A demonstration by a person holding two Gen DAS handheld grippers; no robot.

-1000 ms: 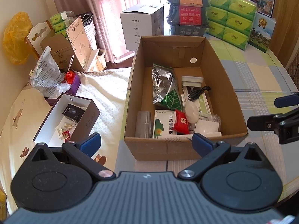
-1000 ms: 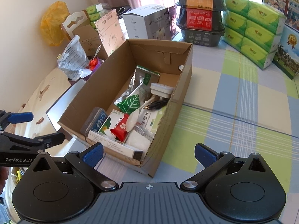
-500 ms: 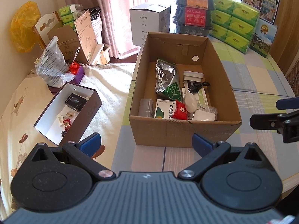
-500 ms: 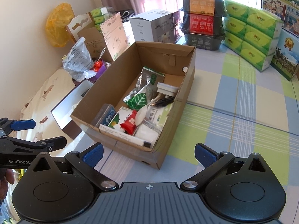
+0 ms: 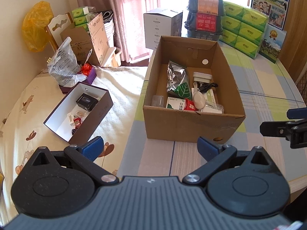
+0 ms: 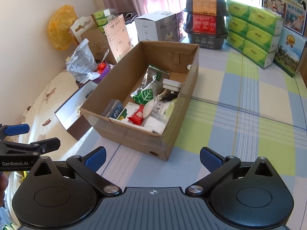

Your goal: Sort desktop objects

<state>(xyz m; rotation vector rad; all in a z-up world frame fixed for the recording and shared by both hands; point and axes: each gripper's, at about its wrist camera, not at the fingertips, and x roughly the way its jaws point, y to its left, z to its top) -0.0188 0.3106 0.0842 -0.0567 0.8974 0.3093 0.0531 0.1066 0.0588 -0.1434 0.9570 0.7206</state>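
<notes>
Checked table (image 5: 259, 88): cardboard box (image 5: 191, 122) farther off; both tongs apparently withdrawn, spread.

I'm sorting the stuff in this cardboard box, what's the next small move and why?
Probably lower the right claw into the cardboard box toward the red packet: both claws are open and empty, short of the box, and that packet lies on top near the front.

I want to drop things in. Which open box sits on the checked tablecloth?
The brown cardboard box; the white-lined dark box lies on the cream bedding instead.
</notes>
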